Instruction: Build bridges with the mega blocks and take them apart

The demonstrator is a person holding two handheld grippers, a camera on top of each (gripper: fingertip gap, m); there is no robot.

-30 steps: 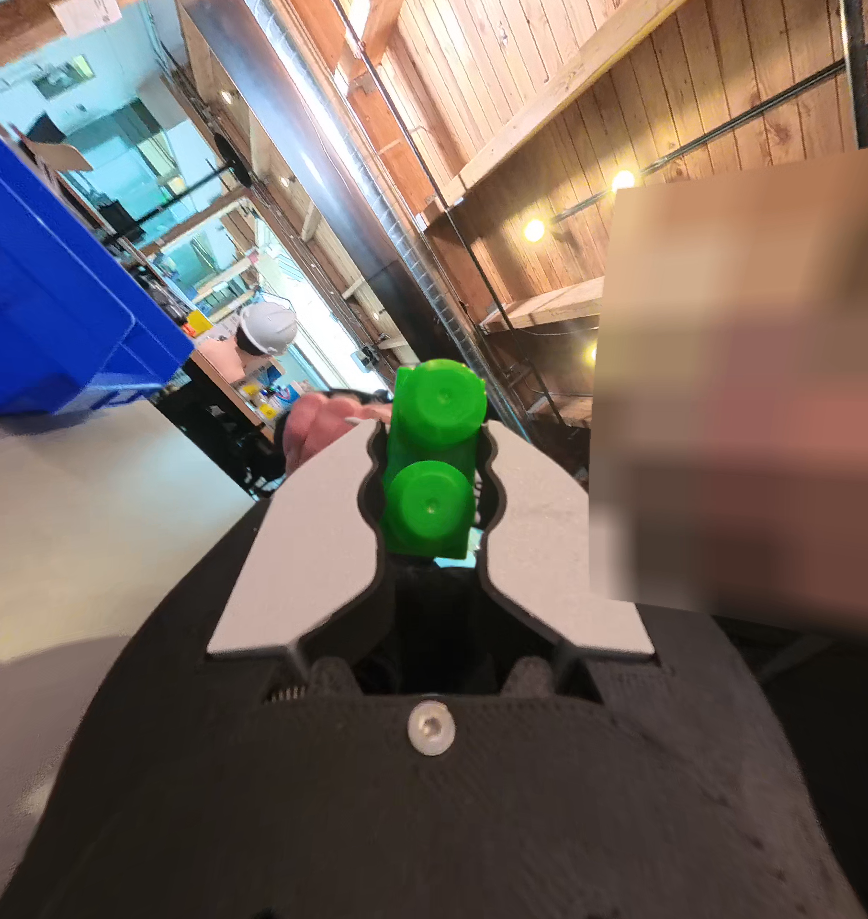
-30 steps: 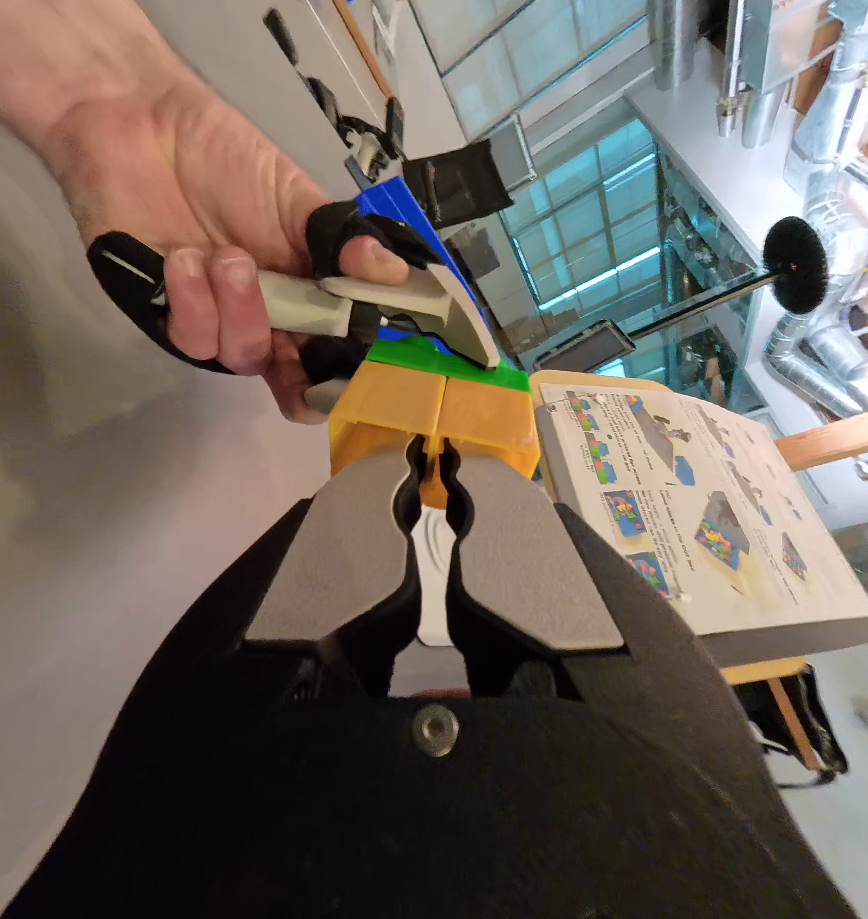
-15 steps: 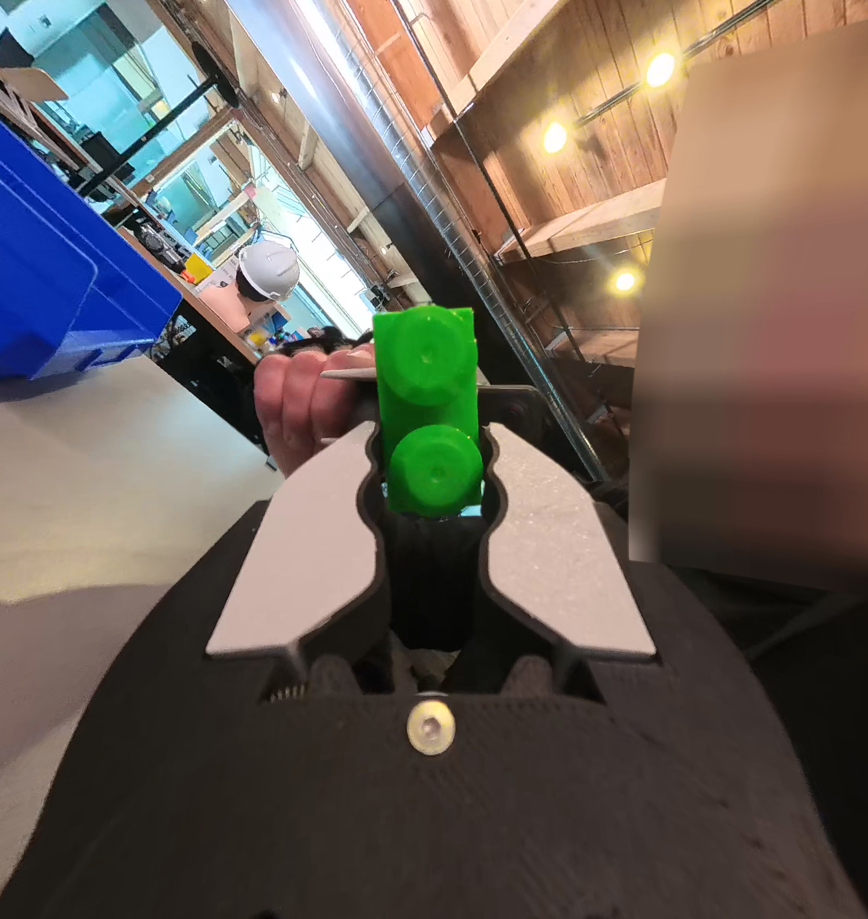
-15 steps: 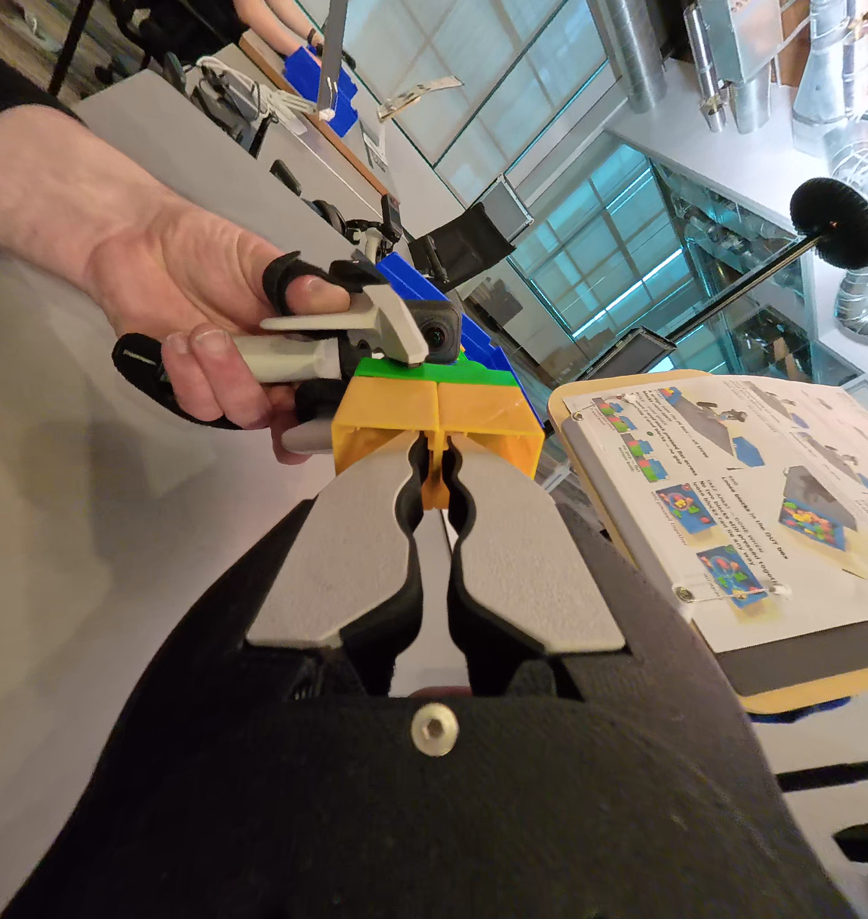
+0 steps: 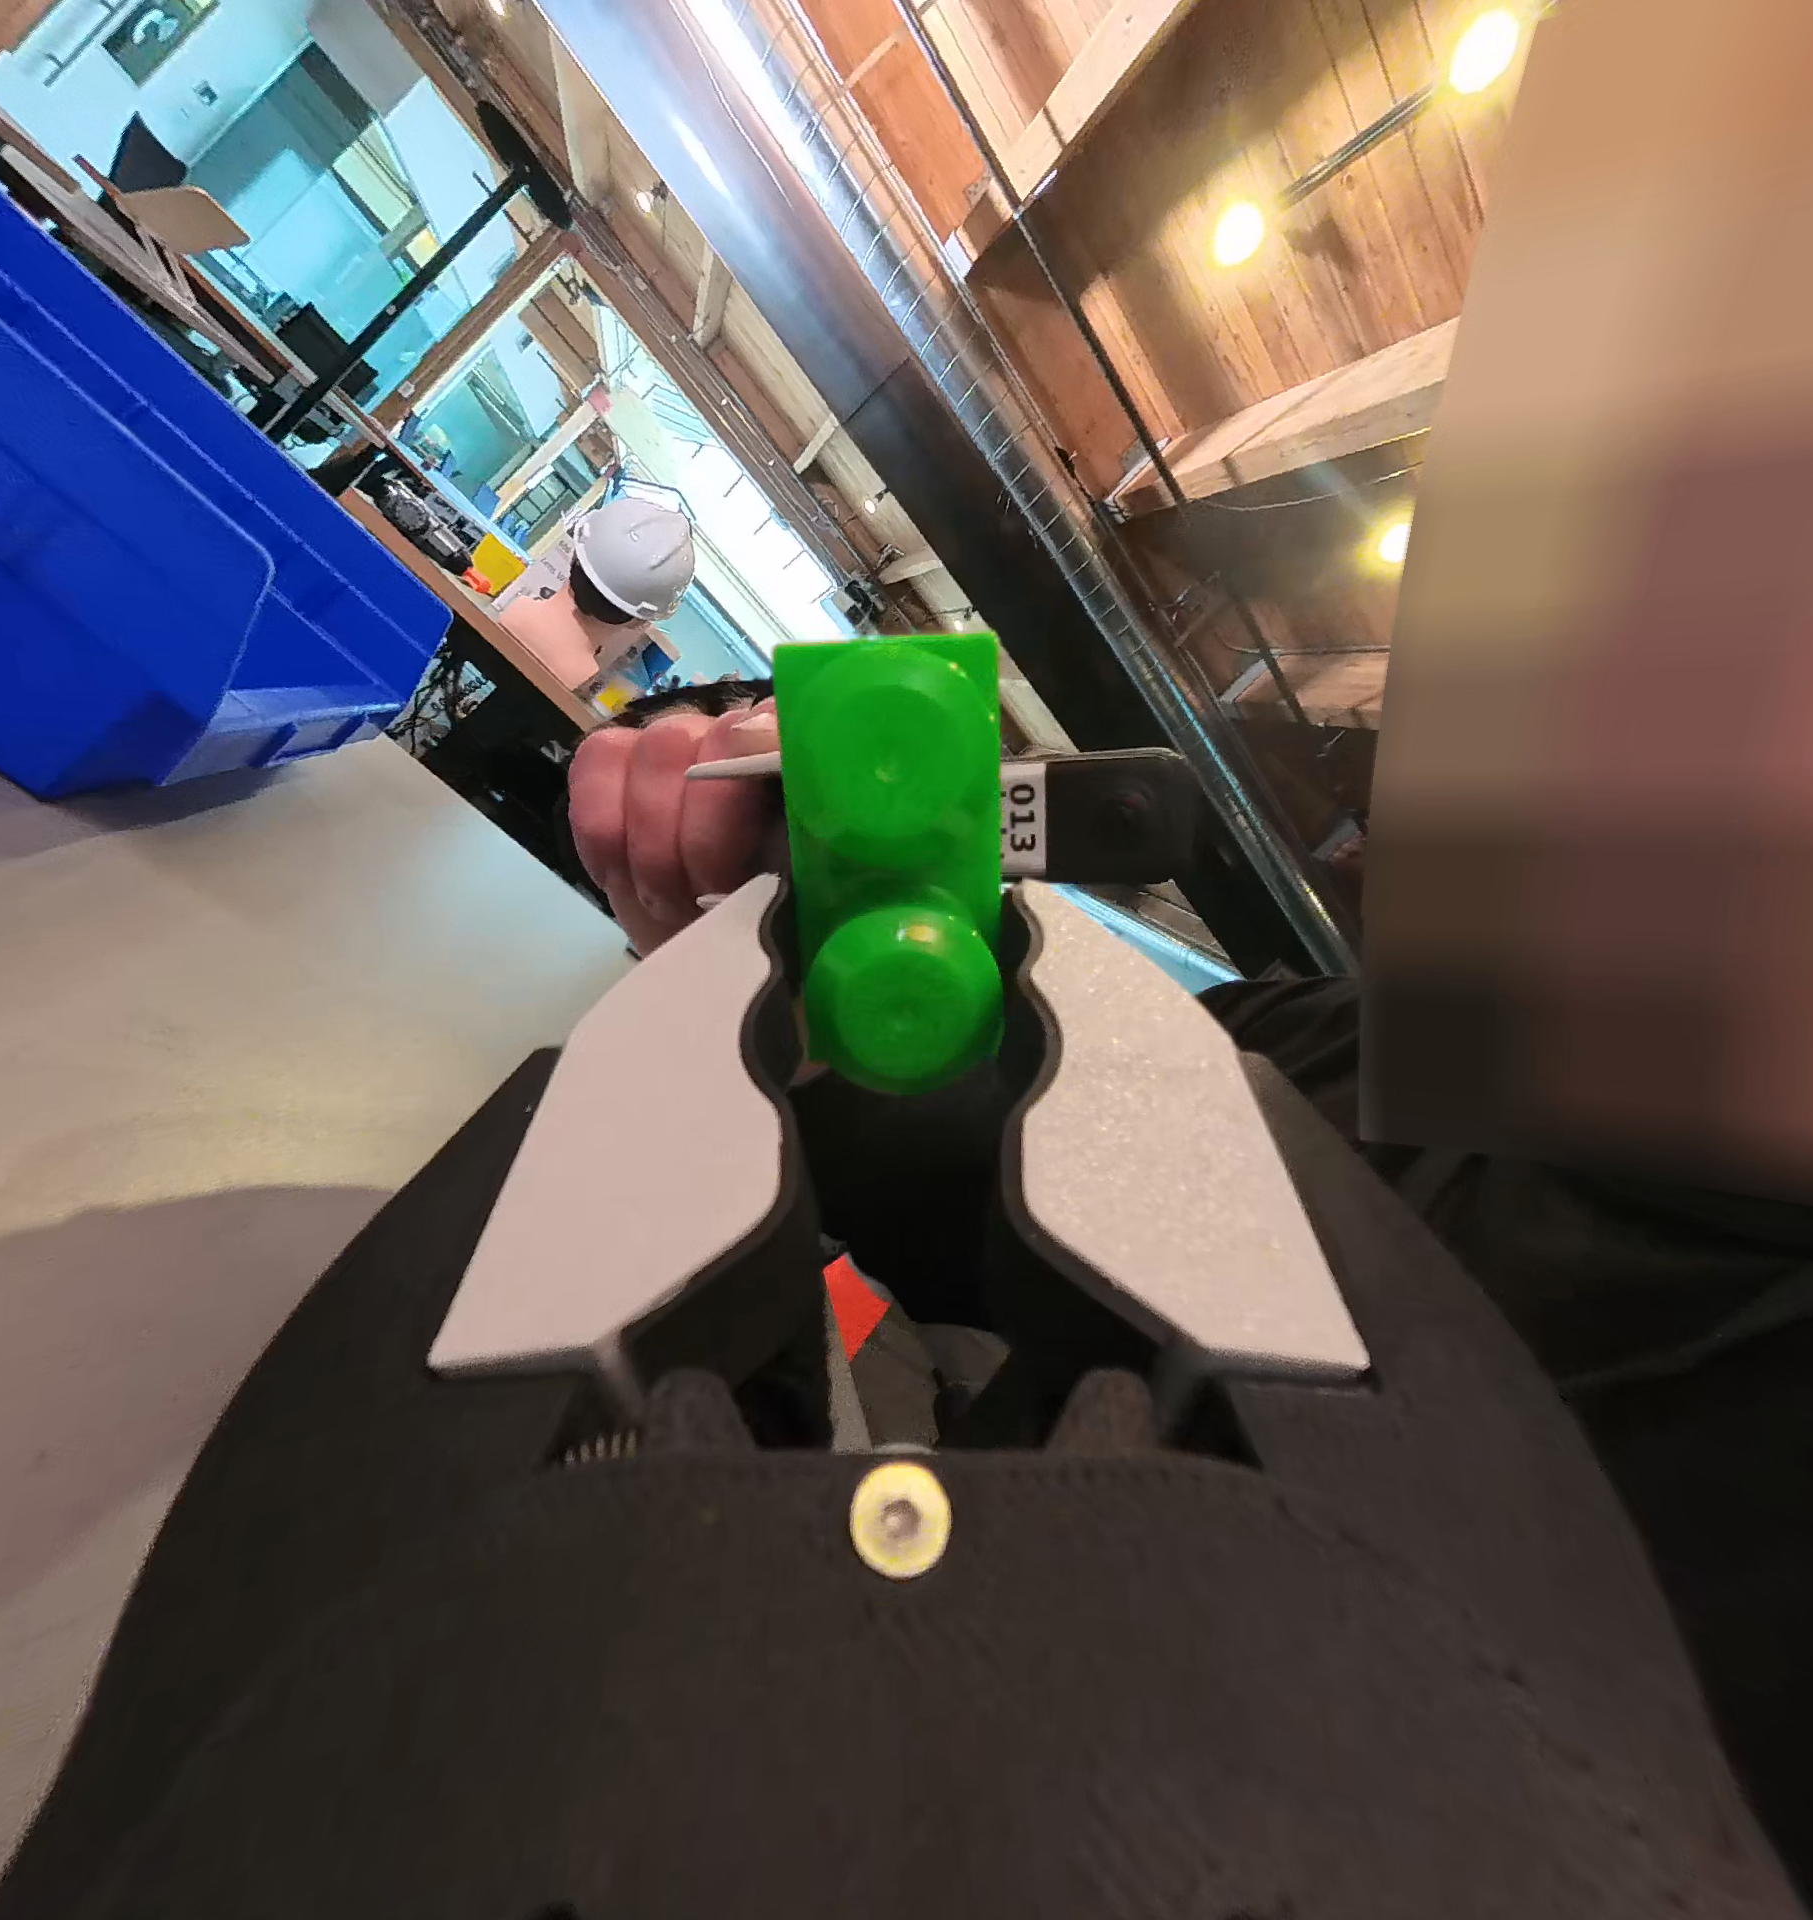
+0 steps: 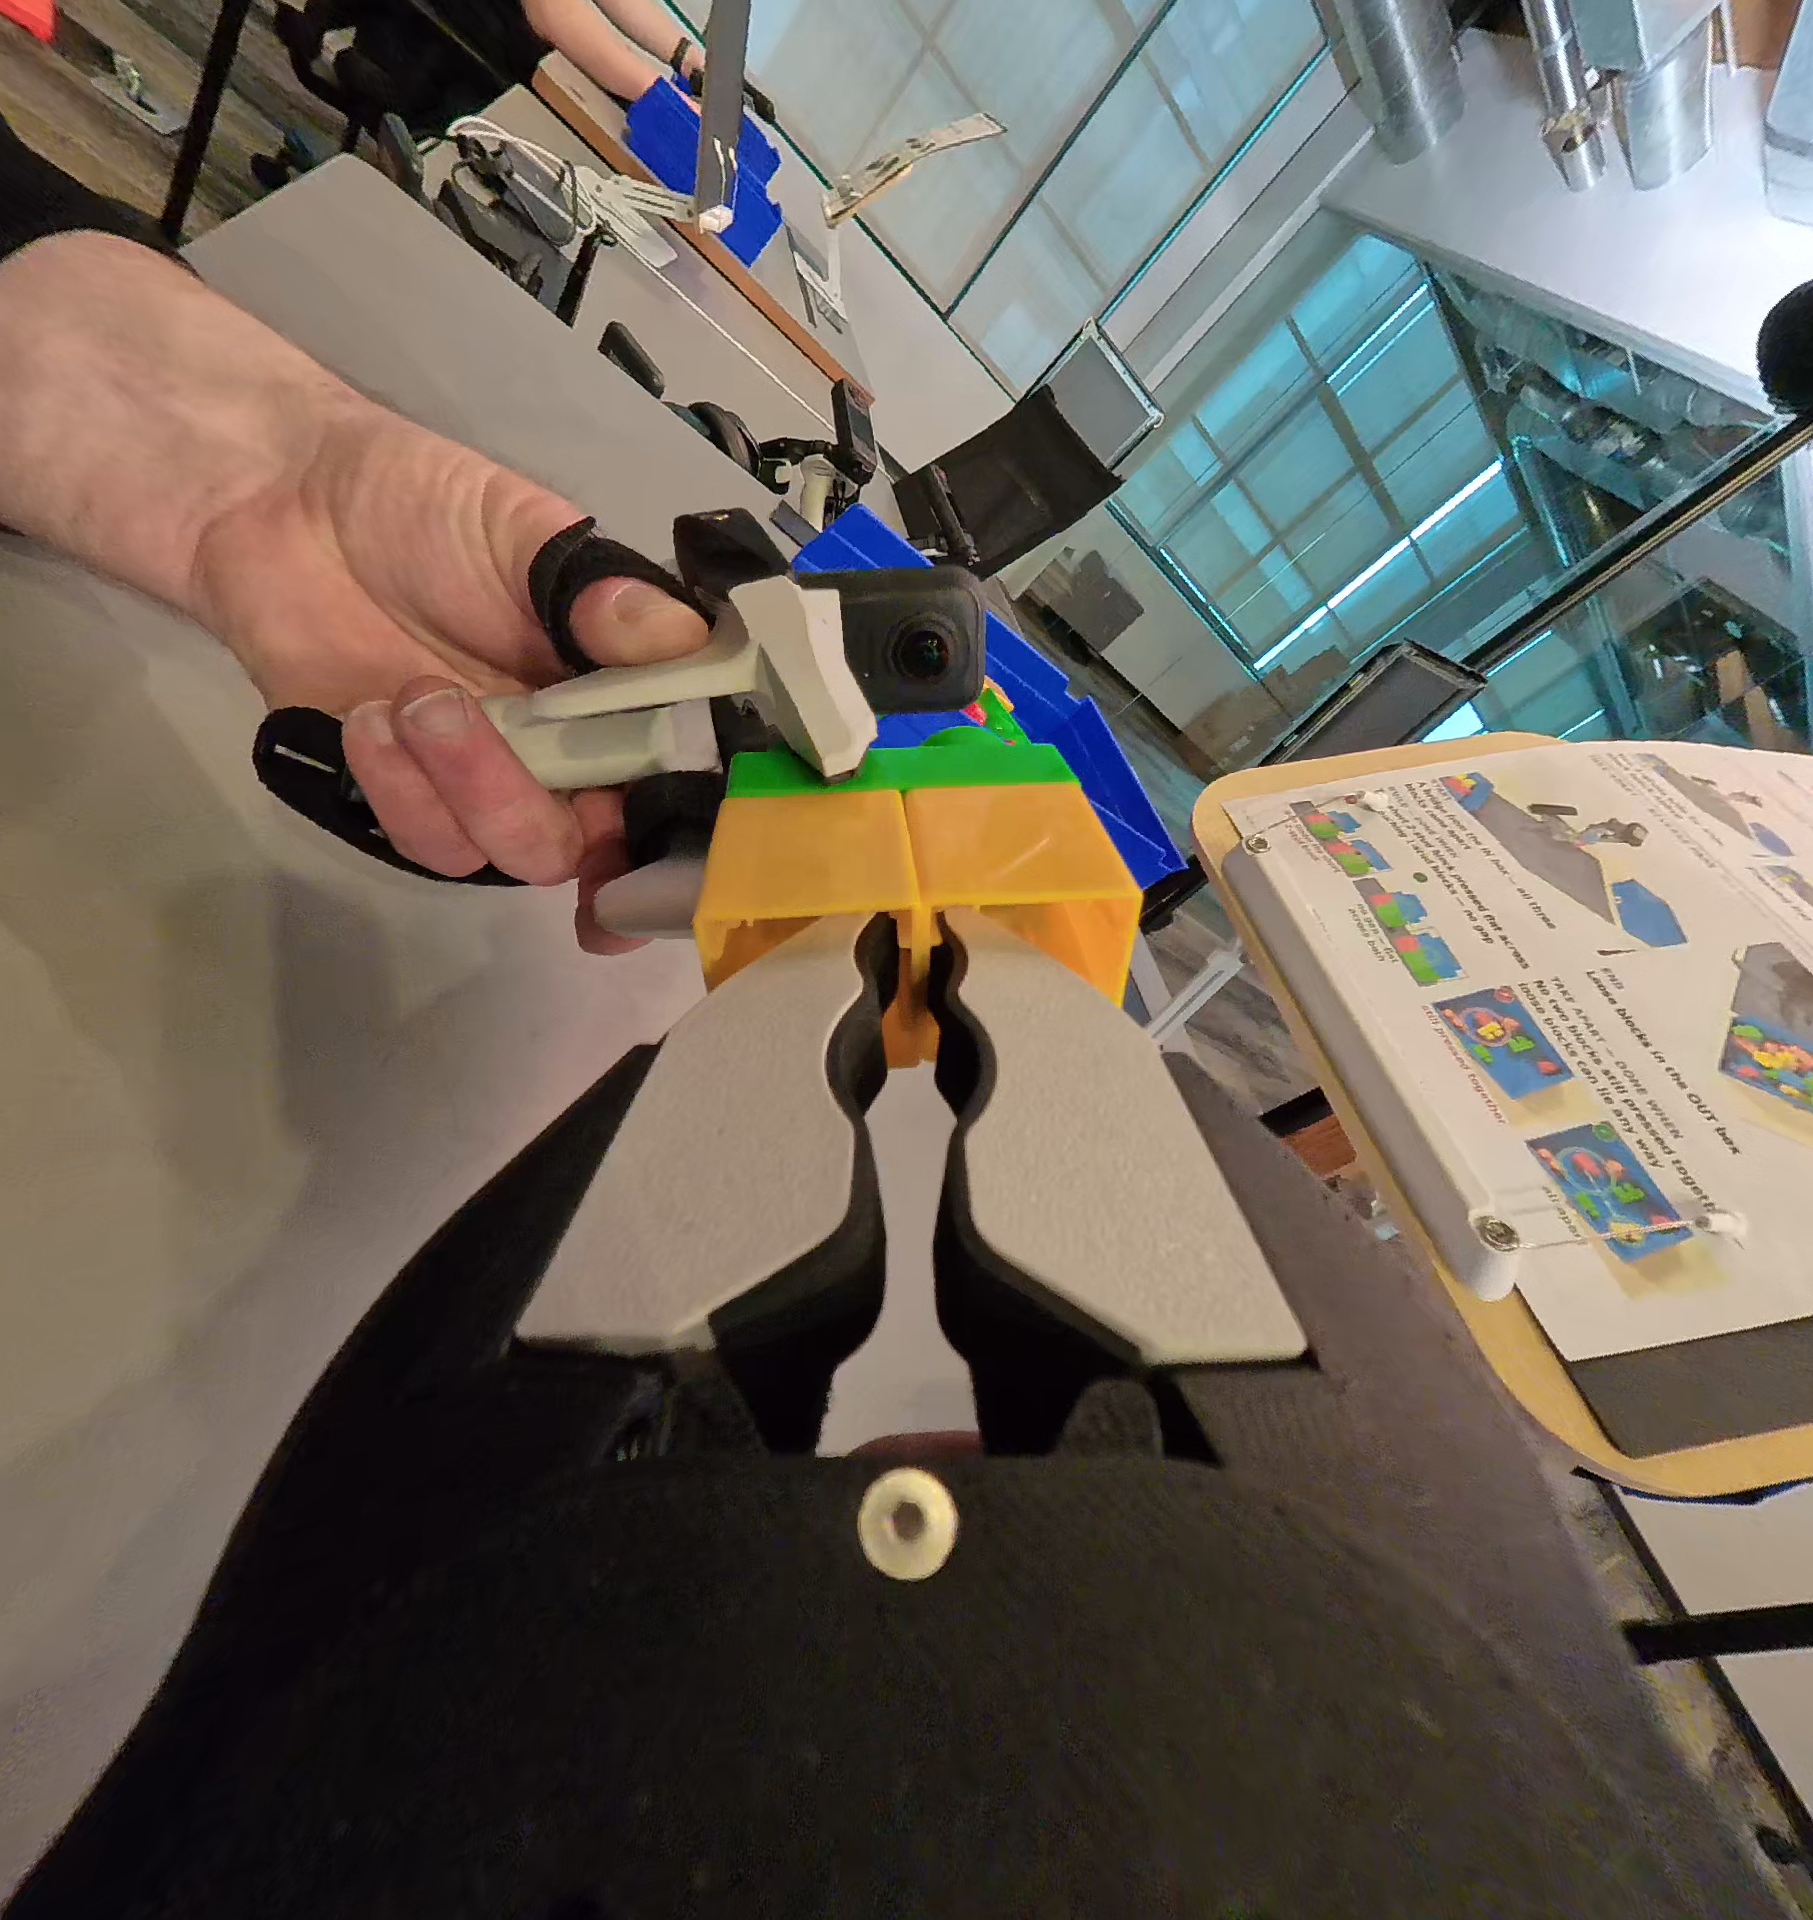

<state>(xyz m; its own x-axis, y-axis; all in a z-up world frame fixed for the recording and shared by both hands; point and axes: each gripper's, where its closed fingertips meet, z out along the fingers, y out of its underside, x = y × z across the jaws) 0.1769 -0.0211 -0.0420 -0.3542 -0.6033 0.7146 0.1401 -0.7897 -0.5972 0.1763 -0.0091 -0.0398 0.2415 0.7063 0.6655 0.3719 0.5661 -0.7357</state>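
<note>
Left wrist view showed the left gripper [image 5: 897, 966] clamped on one green block [image 5: 886, 831] with two studs, at frame centre. Right wrist view showed the right gripper [image 6: 912, 997] pinching the inner wall between two orange blocks [image 6: 912, 883] under that green block.

A bright green block [image 5: 886, 831] sits between the pale grey fingers [image 5: 663, 1122] of the left gripper [image 5: 897, 935], whose body is black. Two yellow-orange blocks [image 6: 912, 883] carry the green block [image 6: 902, 771] on top; the right gripper [image 6: 912, 977] has the same grey fingers [image 6: 736, 1143] and black body. The worktop [image 5: 154, 1039] is off-white. A deep blue bin [image 5: 133, 540] stands behind. An instruction sheet [image 6: 1608, 987] is white with small multicoloured pictures, on a light wood board [image 6: 1245, 810].
</note>
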